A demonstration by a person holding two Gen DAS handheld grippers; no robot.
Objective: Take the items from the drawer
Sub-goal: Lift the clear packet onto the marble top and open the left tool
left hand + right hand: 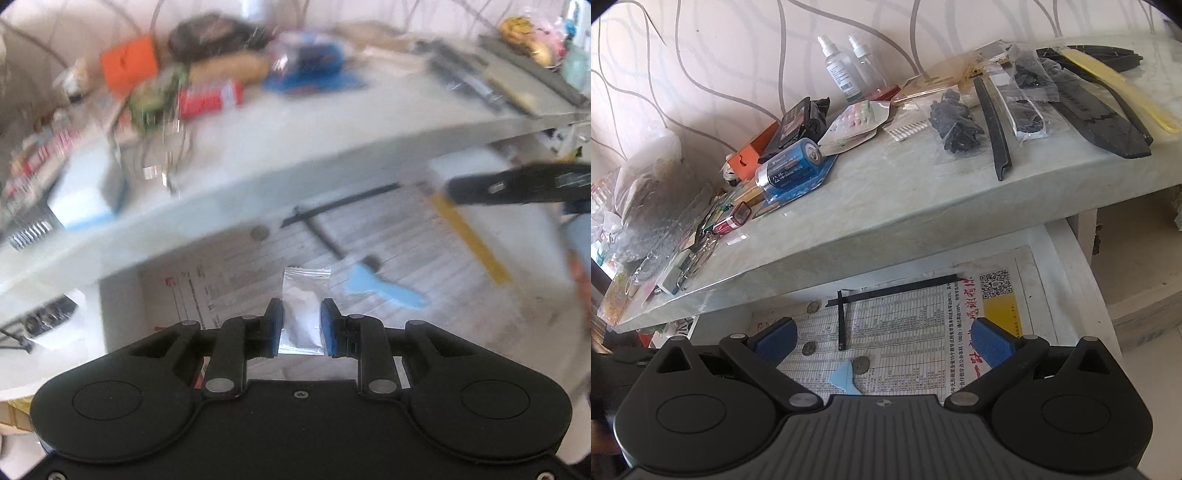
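My left gripper is shut on a small clear zip bag with something white inside, held above the open drawer. The drawer floor is lined with printed paper. On it lie a light blue plastic piece, black strips and a coin. In the right wrist view my right gripper stands open over the same drawer, with the blue piece, several coins and the black strips below it. The right gripper's black body shows at the right edge of the left wrist view.
The tabletop above the drawer is crowded: a blue battery pack, two spray bottles, a pill blister, bags of black parts, long black strips, an orange box. A person's hand shows at the far right.
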